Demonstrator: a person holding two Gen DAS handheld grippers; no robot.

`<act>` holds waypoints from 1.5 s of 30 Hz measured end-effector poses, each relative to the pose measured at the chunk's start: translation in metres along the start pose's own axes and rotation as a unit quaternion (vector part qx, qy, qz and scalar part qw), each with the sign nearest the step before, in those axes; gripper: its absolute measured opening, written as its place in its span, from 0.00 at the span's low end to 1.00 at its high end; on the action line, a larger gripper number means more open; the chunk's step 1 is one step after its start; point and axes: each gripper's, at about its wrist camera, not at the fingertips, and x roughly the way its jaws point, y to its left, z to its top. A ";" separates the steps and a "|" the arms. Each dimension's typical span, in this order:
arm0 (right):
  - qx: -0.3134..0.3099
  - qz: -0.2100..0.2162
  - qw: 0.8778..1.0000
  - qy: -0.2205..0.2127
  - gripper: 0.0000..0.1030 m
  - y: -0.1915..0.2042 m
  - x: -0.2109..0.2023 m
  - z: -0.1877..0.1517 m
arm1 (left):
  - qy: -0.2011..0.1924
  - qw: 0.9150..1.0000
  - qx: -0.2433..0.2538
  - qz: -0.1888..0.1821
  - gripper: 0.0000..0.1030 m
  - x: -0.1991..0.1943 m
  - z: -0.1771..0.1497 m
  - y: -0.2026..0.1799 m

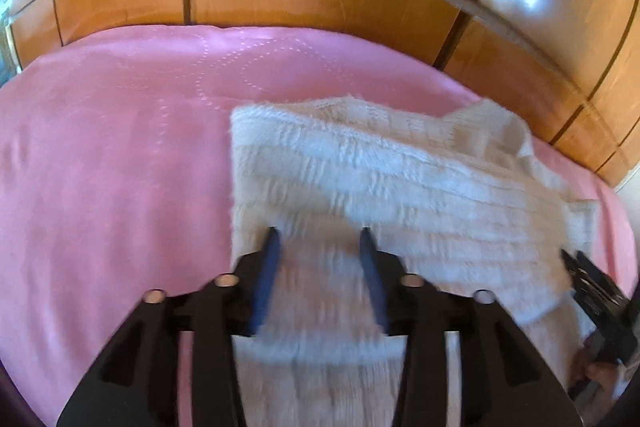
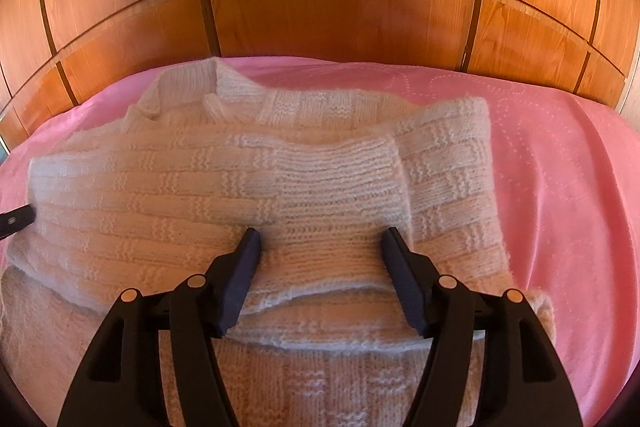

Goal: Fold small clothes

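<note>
- While the white knit sweater [image 2: 256, 187] lies partly folded on the pink bed cover [image 2: 560, 187], both tools hover over it.
- Left hand-held gripper [image 1: 320, 239]: jaws apart, gripping nothing.
- Right hand-held gripper [image 2: 320, 239]: jaws wide, pads off the knit.
- Wooden wardrobe [image 2: 320, 7] behind.

A pink quilted bedspread [image 2: 560, 155] with dotted stitching covers the bed, glossy wooden wardrobe doors [image 2: 328, 19] standing behind it
</note>
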 end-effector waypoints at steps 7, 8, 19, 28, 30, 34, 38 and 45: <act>0.000 0.009 1.000 0.006 0.72 -0.001 -0.007 0.003 | 0.009 0.997 -0.050 -0.050 0.43 -0.063 -0.053 0.047; 0.000 0.012 1.000 0.012 0.82 -0.001 -0.011 0.004 | 0.012 0.997 -0.053 -0.054 0.43 -0.070 -0.061 0.051; 0.035 0.051 0.995 0.072 0.97 -0.076 -0.078 -0.048 | 0.062 0.980 -0.056 -0.182 0.44 -0.120 -0.150 0.067; 0.055 0.151 0.977 0.137 0.92 -0.102 -0.143 -0.132 | 0.105 0.971 -0.023 -0.215 0.35 -0.138 -0.207 0.039; 0.058 0.167 0.973 0.149 0.86 -0.100 -0.159 -0.150 | 0.114 0.970 -0.007 -0.215 0.35 -0.141 -0.215 0.033; 0.077 0.181 0.966 0.170 0.61 -0.103 -0.173 -0.176 | 0.125 0.968 0.029 -0.215 0.23 -0.145 -0.227 0.020; 0.082 0.183 0.961 0.191 0.13 -0.103 -0.174 -0.184 | 0.125 0.967 0.054 -0.215 0.07 -0.151 -0.227 0.011; 0.096 0.255 0.952 0.136 0.12 -0.099 -0.203 -0.145 | 0.068 0.953 -0.006 -0.294 0.06 -0.175 -0.173 0.011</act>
